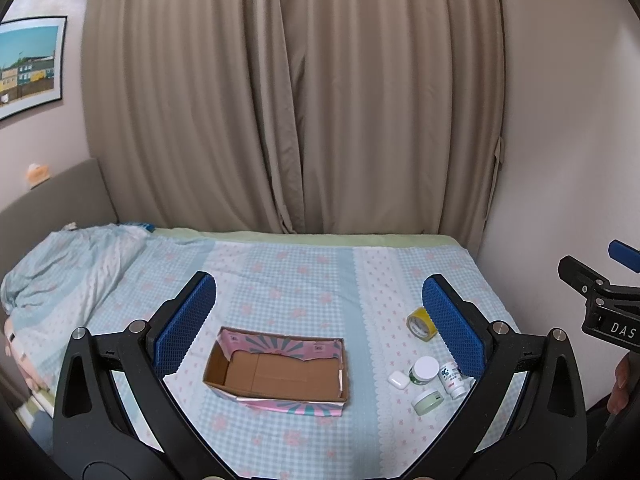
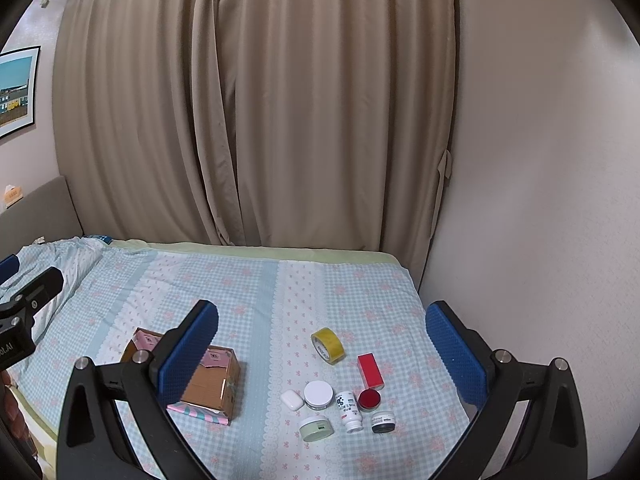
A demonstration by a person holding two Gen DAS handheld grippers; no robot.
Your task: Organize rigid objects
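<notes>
An open cardboard box (image 1: 276,376) with pink and teal flaps sits on the bed; it also shows in the right wrist view (image 2: 208,384). To its right lie a yellow tape roll (image 2: 328,345), a red block (image 2: 370,370), a white earbud case (image 2: 291,399), a white-lidded jar (image 2: 318,395), a white bottle (image 2: 349,411), a red-lidded jar (image 2: 369,399), a pale green tin (image 2: 316,429) and a small black jar (image 2: 383,422). My left gripper (image 1: 320,320) is open and empty above the box. My right gripper (image 2: 322,348) is open and empty above the small objects.
The bed has a blue checked sheet (image 2: 248,300). A crumpled blanket (image 1: 68,264) lies at the left. Beige curtains (image 1: 288,100) hang behind the bed. A wall (image 2: 540,200) borders the right side.
</notes>
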